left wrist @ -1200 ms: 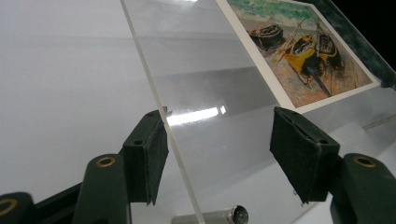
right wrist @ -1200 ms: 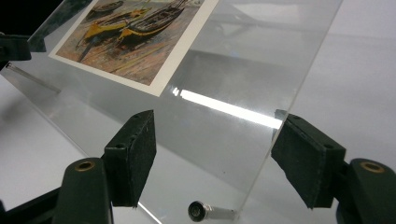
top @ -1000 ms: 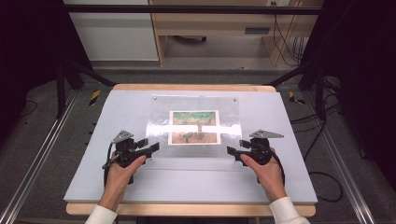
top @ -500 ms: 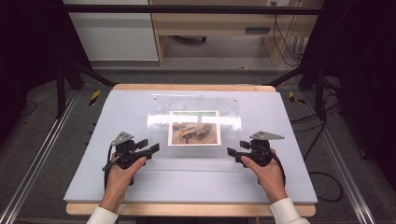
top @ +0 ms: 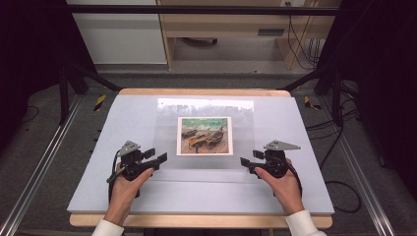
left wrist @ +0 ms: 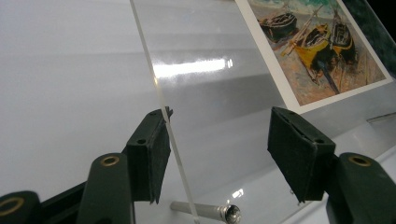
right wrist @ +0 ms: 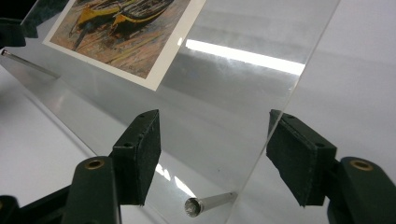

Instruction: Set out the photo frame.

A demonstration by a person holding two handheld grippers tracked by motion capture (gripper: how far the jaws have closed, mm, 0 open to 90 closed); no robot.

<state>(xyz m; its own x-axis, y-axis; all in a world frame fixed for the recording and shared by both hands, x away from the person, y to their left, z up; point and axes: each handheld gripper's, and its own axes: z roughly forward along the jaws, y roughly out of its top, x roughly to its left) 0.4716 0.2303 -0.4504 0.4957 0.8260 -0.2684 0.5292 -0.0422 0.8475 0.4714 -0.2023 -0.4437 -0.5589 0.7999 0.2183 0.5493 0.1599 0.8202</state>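
- I'm looking down at one clear acrylic sheet (top: 205, 132) lying mid-table on the pale table mat (top: 305, 147), with one boat picture (top: 204, 135) showing at the sheet's centre.
- I'm holding the left gripper (top: 158, 160) at the sheet's 8 o'clock corner and the right gripper (top: 246, 162) at its 4 o'clock corner, two grippers in all, one in each hand.
- In the left gripper view the left gripper (left wrist: 224, 140) is standing spread wide, jaws released, and the sheet's thin edge (left wrist: 159, 93) is running up between them, just grazing the top of the jaw toward 9 o'clock.
- In the right gripper view the right gripper (right wrist: 215, 140) is also gaping, nothing pinched; the sheet's edge (right wrist: 299, 88) is passing just beside the jaw toward 3 o'clock.
- I'm counting two small metal pegs: one (left wrist: 205, 211) under the sheet by the left jaws, one (right wrist: 208, 204) by the right jaws.
- Bare mat is lying open at 9 o'clock and 3 o'clock of the sheet, and toward 6 o'clock between my hands; the wooden table edge (top: 201, 92) is bordering the mat at 12 o'clock.
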